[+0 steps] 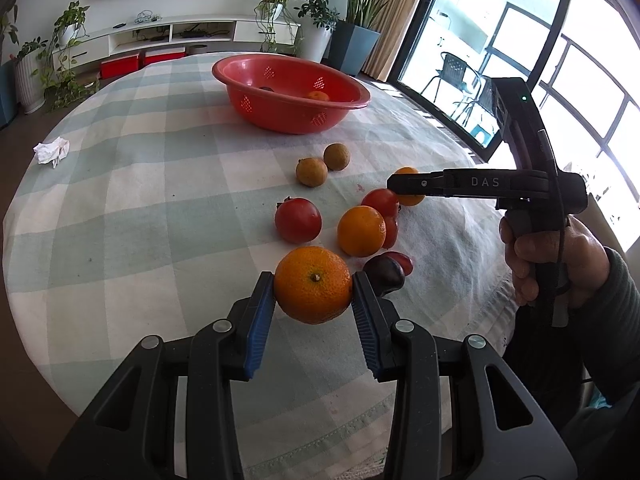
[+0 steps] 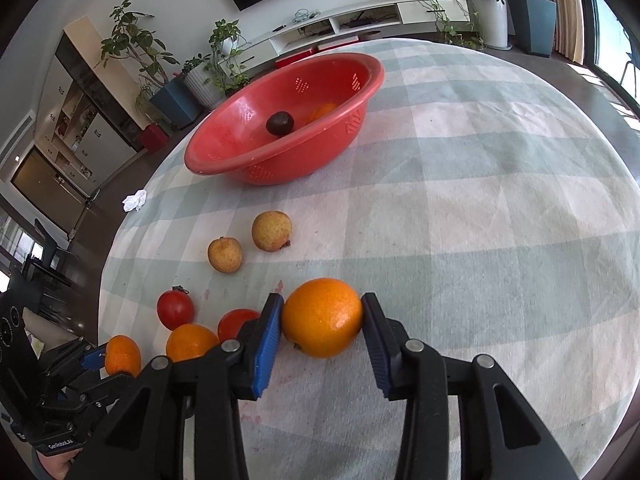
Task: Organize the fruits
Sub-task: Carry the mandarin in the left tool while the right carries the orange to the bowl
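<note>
Left wrist view: stem-topped round orange mandarin (image 1: 313,285) pinched between the blue ribbed pads of the left gripper (image 1: 313,298), at 6 o'clock on the round table under a pale green-and-white checked cloth (image 1: 160,208). Just beyond, at 12 to 1 o'clock from it: dark purple plum (image 1: 383,276), smooth orange (image 1: 361,231), red round persimmon (image 1: 298,220), then two dull yellow-brown small fruits (image 1: 311,171) side by side. Farther off at 12 o'clock, red perforated plastic basin (image 1: 291,92) holding an orange fruit and a dark one. Crumpled white tissue (image 1: 52,151) at 9 o'clock near the cloth's edge. Right wrist view: right gripper (image 2: 323,322) closed on a second smooth round orange (image 2: 322,317), both pads pressed against its sides, low over the cloth; left gripper with its mandarin at 8 o'clock; basin at 11 o'clock with a dark plum (image 2: 280,123) inside.
</note>
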`<state>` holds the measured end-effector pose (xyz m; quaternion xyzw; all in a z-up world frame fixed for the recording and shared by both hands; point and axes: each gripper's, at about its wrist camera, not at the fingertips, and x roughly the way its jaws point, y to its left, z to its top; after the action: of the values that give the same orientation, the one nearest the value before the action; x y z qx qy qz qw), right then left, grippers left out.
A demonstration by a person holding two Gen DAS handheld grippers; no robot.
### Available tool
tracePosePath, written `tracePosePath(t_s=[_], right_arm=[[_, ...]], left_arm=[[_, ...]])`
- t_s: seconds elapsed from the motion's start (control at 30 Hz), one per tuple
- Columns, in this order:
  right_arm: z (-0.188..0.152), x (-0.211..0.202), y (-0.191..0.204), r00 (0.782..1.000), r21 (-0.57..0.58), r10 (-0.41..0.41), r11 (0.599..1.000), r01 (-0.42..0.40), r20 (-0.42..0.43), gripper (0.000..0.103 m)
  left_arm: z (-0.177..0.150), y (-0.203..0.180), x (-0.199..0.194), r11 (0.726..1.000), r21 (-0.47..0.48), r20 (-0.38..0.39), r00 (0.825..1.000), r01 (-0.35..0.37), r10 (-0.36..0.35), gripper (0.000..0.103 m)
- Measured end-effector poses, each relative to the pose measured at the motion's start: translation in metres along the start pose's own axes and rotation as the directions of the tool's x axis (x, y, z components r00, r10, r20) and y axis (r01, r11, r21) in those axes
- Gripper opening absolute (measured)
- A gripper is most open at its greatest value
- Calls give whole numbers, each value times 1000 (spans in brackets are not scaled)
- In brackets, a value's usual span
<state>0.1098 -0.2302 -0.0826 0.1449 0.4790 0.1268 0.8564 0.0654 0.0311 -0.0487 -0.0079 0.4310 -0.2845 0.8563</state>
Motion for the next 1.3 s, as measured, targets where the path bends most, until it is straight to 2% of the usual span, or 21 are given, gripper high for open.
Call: tracePosePath(t_s=[0.4,0.53,0.67,0.87,1.03,1.17,1.3], right_arm=[[-16,-20,-16,999,47,35,998,-36,23,43],[-17,-35,-33,998,78,18,997,-22,53,43],[-5,-53,-56,994,127,-19,992,5,108,43],[33,-83,-77,976,149,-78,988,48,205,43],[78,-93,-56,960,69,-51,997,33,275,43],[112,-79,-26,960,-19,6,1000,-1,279,43],[142,-50,-2,971,-69,55,997,-40,234,43]], left_arm=[[2,5,-3,1000,-23,20,1000,1,-1,36],[8,11,-7,998,-49,33,999,28,-26,36],[22,18,-12,999,-48,49,999,12,-9,36],[70,22,-21,1000,-3,96,995,-22,22,36],[131,10,-10,996,63,125,991,-57,49,36],[172,-11,21,987,143,91,994,-78,66,36],[195,-25,62,970,216,33,994,-108,103,36]])
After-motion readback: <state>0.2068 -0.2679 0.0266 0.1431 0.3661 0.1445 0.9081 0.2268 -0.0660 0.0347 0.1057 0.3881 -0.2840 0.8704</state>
